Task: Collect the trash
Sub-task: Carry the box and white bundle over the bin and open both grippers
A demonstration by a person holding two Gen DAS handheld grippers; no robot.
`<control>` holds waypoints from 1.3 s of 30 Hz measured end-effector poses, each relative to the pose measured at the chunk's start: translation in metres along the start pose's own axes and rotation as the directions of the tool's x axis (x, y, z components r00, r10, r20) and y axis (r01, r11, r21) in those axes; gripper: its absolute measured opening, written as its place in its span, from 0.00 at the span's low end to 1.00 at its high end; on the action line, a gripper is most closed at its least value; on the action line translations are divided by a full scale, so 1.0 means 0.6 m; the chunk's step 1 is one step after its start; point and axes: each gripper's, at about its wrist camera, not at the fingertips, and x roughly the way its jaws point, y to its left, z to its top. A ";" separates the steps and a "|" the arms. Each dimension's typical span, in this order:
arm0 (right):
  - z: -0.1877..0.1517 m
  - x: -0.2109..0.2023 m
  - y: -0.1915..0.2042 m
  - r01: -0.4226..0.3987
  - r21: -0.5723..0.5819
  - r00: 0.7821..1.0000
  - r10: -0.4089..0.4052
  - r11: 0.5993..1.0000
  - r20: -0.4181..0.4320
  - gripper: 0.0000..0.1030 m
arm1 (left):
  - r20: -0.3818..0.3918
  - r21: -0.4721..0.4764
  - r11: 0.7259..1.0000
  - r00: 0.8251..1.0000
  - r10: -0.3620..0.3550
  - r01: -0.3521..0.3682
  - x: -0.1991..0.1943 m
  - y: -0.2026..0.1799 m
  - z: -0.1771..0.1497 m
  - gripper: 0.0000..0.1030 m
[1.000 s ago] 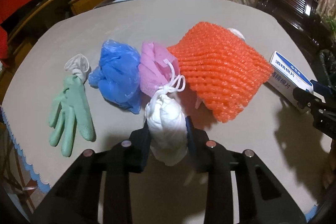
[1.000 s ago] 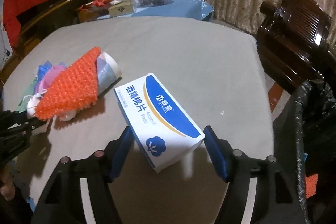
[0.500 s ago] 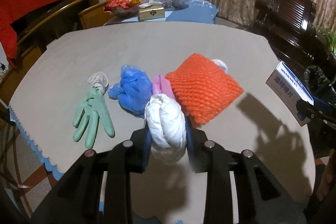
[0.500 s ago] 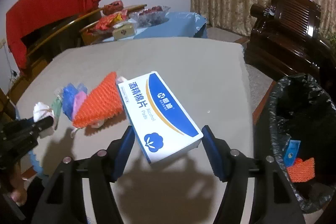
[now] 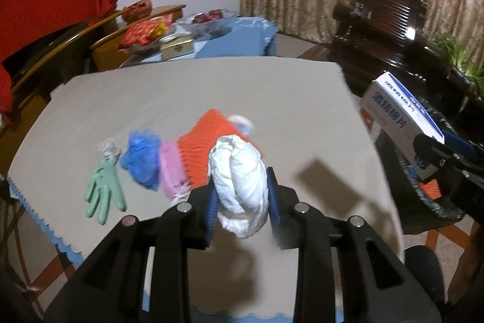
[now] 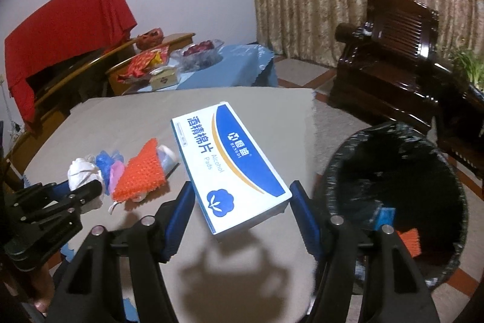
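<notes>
Item, right claw: I have it clamped across the short sides of the alcohol-pad box, long axis pointing away, lifted off the surface. Bin lies just right, past the surface's right edge; nearer this hand. Item, left claw: clamped on white bundle, farther off.

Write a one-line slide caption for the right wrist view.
Right gripper holds a blue-and-white alcohol pads box above the table, beside a black-lined trash bin.
</notes>
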 end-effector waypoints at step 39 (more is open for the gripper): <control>-0.047 -0.058 -0.384 0.278 0.222 0.960 -0.276 0.935 -0.040 0.61 | -0.056 0.213 0.943 0.967 -0.249 0.255 0.077 -0.466 0.059 0.27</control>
